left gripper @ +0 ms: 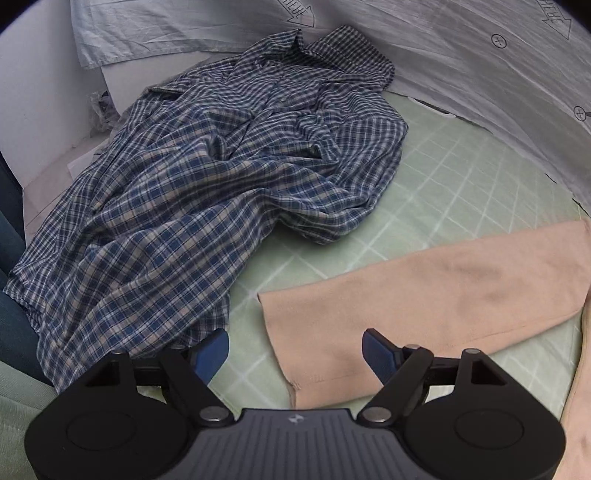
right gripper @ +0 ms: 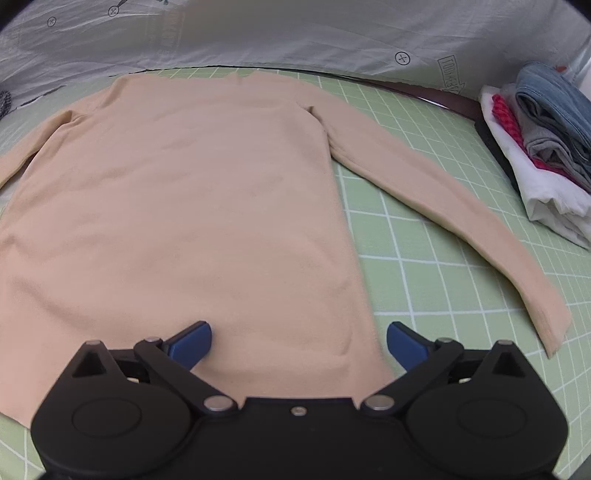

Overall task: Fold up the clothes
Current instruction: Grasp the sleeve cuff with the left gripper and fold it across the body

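A beige long-sleeved top (right gripper: 177, 206) lies flat on the green grid mat (right gripper: 436, 280), both sleeves spread out. My right gripper (right gripper: 299, 343) is open, just above the top's lower right hem corner, and holds nothing. In the left wrist view the top's left sleeve (left gripper: 424, 288) lies across the mat (left gripper: 461, 173), its cuff just in front of my left gripper (left gripper: 295, 354), which is open and empty. A crumpled blue plaid shirt (left gripper: 207, 192) lies in a heap to the left of that sleeve.
A stack of folded clothes (right gripper: 543, 147), white, red, grey and denim, stands at the mat's right edge. A grey printed sheet (right gripper: 295, 33) rises behind the mat and also shows in the left wrist view (left gripper: 480, 66). A white wall (left gripper: 40, 96) is at far left.
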Motion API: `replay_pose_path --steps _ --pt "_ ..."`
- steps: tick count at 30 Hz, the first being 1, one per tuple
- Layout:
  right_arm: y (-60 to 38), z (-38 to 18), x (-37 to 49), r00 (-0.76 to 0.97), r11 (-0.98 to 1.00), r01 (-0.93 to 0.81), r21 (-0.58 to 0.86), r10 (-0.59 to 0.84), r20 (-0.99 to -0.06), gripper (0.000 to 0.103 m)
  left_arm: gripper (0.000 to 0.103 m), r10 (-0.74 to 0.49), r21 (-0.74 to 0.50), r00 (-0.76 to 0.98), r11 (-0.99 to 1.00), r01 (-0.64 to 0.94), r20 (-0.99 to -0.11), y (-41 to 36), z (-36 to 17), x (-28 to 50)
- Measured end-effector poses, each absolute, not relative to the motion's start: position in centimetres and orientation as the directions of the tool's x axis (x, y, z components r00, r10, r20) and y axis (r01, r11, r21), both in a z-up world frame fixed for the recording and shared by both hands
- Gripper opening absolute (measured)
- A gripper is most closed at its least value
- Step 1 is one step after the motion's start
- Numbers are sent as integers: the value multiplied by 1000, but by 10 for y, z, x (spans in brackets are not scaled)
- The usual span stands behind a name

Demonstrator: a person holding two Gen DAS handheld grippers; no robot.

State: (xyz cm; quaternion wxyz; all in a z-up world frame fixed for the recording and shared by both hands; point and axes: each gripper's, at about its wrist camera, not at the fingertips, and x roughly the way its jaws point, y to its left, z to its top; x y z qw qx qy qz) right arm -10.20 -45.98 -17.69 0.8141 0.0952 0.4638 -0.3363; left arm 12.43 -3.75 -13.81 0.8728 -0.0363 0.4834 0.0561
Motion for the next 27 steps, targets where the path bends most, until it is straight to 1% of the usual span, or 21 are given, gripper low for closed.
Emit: replay_pose_path --steps 3,7,11,13,15,16,18,20,21,24,27 --pt "-462 -177 -101 342 755 639 -145 -448 -826 103 80 64 -10 514 990 -139 -855 -35 -144 130" --pt "-464 -177 -98 335 760 632 -149 -441 -833 103 81 41 -41 507 988 -151 -861 -33 -152 131" --pt "-463 -177 -96 330 771 614 -172 -448 -831 103 80 56 -11 526 992 -124 -849 -40 -153 128" --pt "-464 -177 -96 332 773 612 -169 -445 -832 103 71 52 -13 536 993 -117 -843 -42 -151 127" --pt "-467 -178 -96 336 773 615 -157 -437 -835 103 50 40 -15 545 995 -96 -838 -46 -149 126" --pt "-468 -178 -97 339 772 617 -150 -433 -835 103 44 28 -16 547 997 -76 -837 -50 -148 126" --pt "-470 -179 -99 346 772 622 -135 -425 -837 103 19 23 3 548 999 -39 -836 -59 -146 127" --pt "-473 -180 -102 356 767 632 -107 -410 -840 103 11 12 15 545 1000 1 -838 -68 -144 128" --pt "-475 -181 -103 362 764 639 -90 -402 -841 103 9 -7 2 541 1000 16 -841 -72 -143 129" --pt "-482 -184 -109 383 753 657 -36 -374 -845 103 8 -148 -171 518 985 2 -843 -75 -138 129" --pt "-485 -186 -112 396 750 661 -12 -362 -844 103 8 -237 -236 522 969 70 -819 -99 -125 127"
